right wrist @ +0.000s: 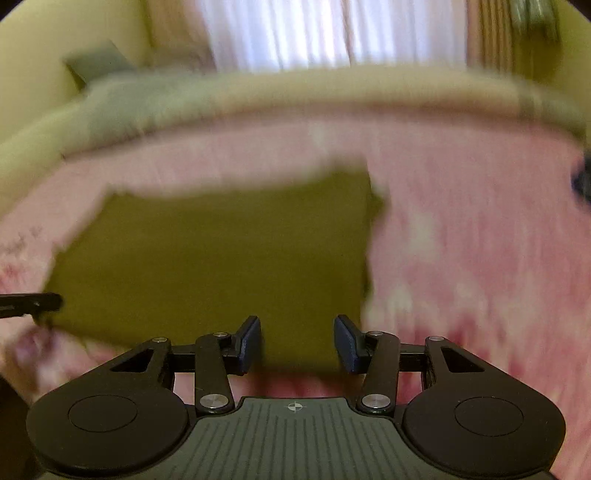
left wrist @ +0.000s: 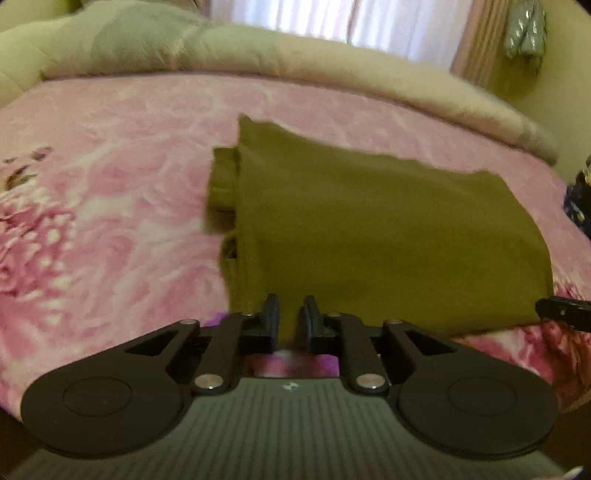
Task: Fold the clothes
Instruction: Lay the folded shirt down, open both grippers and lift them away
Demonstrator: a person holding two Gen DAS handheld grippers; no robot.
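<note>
A bed (left wrist: 110, 122) with a pink flower blanket (left wrist: 92, 229) holds everything. A folded olive-green cloth (left wrist: 369, 229) lies flat on the blanket, just in front of both sets of jaws. Its near edge sits right by the jaws. Far past the cloth, a long cream quilt (left wrist: 332, 74) is bunched along the back of the bed. A small dark thing (left wrist: 578, 199) lies at the far right edge, too blurry to name.

One olive-green folded cloth garment (left wrist: 369, 229) lies just ahead of the claws, on one pink flower-printed bedspread (left wrist: 110, 155). Two black two-finger claws are here, the left gripper (left wrist: 291, 306) and the right gripper (right wrist: 297, 328). Beyond them runs one rolled cream quilt (left wrist: 332, 70), with one white pleated curtain (left wrist: 351, 18) behind it.
</note>
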